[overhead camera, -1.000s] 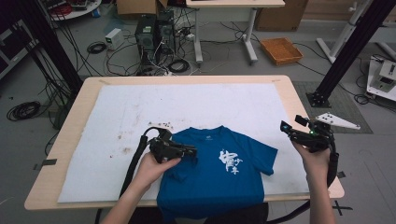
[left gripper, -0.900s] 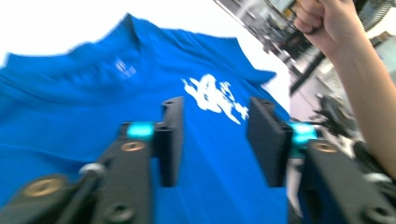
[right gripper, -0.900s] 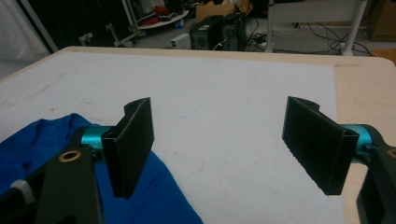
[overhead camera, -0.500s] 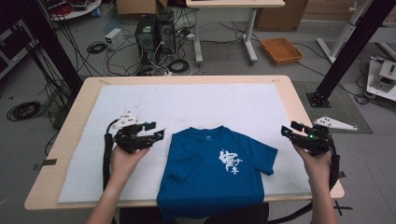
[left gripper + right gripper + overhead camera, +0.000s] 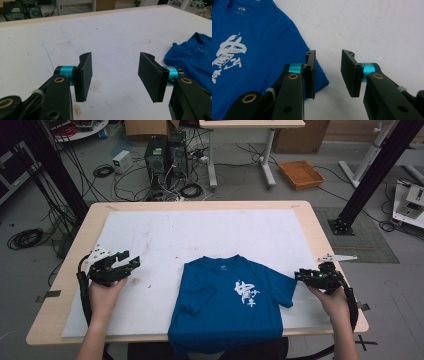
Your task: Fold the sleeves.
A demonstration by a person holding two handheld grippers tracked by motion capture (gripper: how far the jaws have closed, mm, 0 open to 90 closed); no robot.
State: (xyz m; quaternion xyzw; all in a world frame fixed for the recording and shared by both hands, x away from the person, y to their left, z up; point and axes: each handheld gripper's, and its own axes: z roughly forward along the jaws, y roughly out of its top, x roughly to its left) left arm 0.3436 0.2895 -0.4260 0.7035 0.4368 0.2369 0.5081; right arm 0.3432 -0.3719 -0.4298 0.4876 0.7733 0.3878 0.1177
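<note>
A blue T-shirt (image 5: 227,307) with a white brush-style print on its chest is lying face up on the white mat (image 5: 200,235) covering the tabletop (image 5: 305,215). It is sitting at about 6 o'clock on the tabletop, collar pointing toward 12 o'clock and hem hanging over the near edge.

The left gripper (image 5: 131,264) is hovering over bare mat at about 9 o'clock from the shirt, well apart from it. In the left gripper view (image 5: 113,75) its jaws are standing wide apart with nothing between them, and the shirt's collar end is showing off at 3 o'clock.

The right gripper (image 5: 298,276) is sitting at about 3 o'clock from the shirt, just beside the tip of the sleeve on that side. In the right gripper view (image 5: 327,72) its jaws have just been closing and are now standing at a narrow gap, with only bare mat between them. One jaw is hanging over the edge of the blue sleeve; whether it is touching the cloth cannot be told. No fabric is caught between the pads.
</note>
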